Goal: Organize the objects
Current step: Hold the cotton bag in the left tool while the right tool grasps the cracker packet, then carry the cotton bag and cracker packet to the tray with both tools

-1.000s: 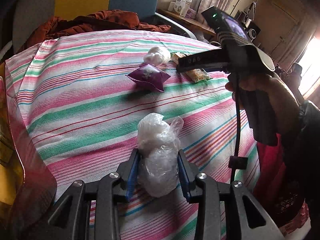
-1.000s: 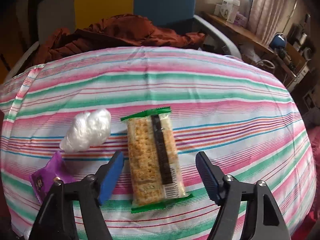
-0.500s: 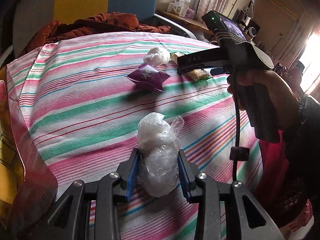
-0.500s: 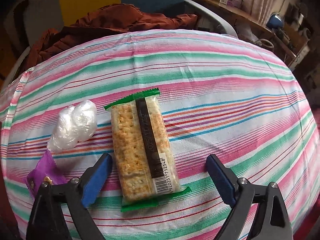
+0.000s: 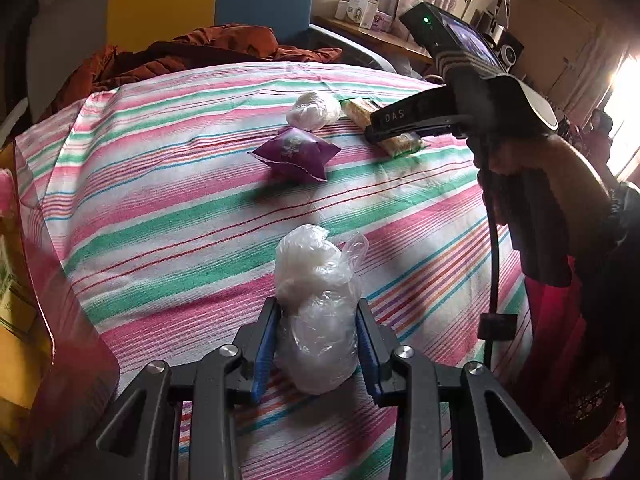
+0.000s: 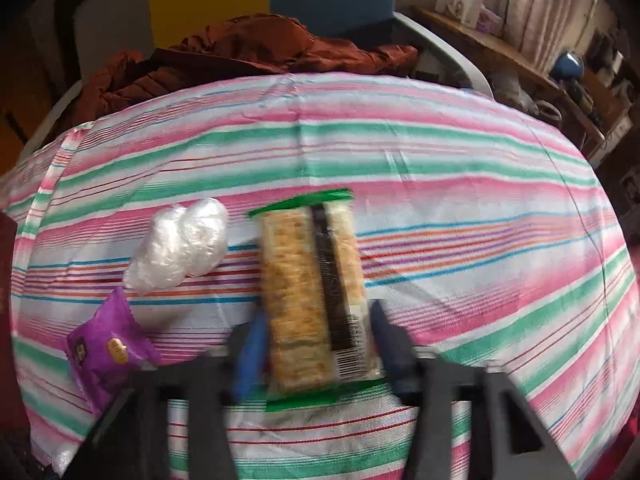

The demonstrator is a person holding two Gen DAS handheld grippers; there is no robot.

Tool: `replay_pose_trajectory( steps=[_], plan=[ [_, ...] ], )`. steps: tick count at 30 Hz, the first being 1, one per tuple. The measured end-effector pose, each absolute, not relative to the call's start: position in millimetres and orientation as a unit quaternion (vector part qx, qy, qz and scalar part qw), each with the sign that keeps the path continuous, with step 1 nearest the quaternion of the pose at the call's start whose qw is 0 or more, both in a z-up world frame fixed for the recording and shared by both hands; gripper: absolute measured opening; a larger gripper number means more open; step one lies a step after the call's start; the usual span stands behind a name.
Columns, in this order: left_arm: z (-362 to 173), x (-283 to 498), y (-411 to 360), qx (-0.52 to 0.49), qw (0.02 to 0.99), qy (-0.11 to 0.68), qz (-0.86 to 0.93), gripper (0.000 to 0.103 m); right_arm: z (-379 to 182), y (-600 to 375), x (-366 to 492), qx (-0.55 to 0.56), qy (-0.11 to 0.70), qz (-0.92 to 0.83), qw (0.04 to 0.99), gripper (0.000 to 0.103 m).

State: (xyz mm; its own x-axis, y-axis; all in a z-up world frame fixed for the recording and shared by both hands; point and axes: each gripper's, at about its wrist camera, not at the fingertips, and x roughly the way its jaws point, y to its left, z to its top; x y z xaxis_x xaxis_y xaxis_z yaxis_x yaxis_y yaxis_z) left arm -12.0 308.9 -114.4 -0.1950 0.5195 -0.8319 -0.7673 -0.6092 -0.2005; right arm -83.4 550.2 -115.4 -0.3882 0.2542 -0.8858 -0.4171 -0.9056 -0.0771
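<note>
My left gripper (image 5: 316,346) is shut on a crumpled clear plastic bag (image 5: 316,280) that stands on the striped cloth (image 5: 160,184). In the right wrist view, a cracker pack with green ends (image 6: 308,276) lies lengthwise between the fingers of my right gripper (image 6: 318,344). Its jaws are closing, and the blue pads touch both sides of the pack's near end. Left of the pack lie a white plastic bundle (image 6: 180,244) and a purple snack pouch (image 6: 104,348). In the left wrist view, the right gripper (image 5: 376,128) reaches over the cracker pack (image 5: 356,110), held by a person's hand (image 5: 552,184).
Rust-coloured clothing (image 5: 208,48) is heaped at the far edge of the striped surface. A wooden shelf with small boxes (image 5: 364,4) runs along the back right. A red and yellow bag (image 5: 36,332) stands at the left edge in the left wrist view.
The right gripper's jaws opened wider, then closed in onto the sides of the cracker pack. The left gripper has kept its hold on the clear bag without moving.
</note>
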Motion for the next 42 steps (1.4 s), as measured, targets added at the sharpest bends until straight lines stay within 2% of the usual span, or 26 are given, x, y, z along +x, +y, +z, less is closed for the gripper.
replay_pose_trajectory(
  steps=[6, 19, 24, 33, 42],
  plan=[
    [-106, -13, 304, -0.473, 0.413, 0.129, 0.768, 0.035, -102, 546, -78, -0.493, 0.091, 0.844, 0.190, 0.043],
    [-22, -13, 254, -0.390, 0.364, 0.105, 0.839, 0.035, -66, 552, -61, -0.409, 0.157, 0.884, 0.161, 0.043],
    [-6, -19, 225, -0.375, 0.340, 0.092, 0.858, 0.035, -50, 538, -49, -0.385, 0.175, 0.897, 0.132, 0.043],
    [-9, -29, 168, -0.386, 0.300, 0.048, 0.871, 0.035, -16, 477, -38, -0.361, 0.176, 0.913, 0.068, 0.043],
    [-6, -44, 81, -0.386, 0.230, -0.012, 0.893, 0.035, -1, 370, -48, -0.360, 0.162, 0.917, -0.052, 0.043]
  ],
)
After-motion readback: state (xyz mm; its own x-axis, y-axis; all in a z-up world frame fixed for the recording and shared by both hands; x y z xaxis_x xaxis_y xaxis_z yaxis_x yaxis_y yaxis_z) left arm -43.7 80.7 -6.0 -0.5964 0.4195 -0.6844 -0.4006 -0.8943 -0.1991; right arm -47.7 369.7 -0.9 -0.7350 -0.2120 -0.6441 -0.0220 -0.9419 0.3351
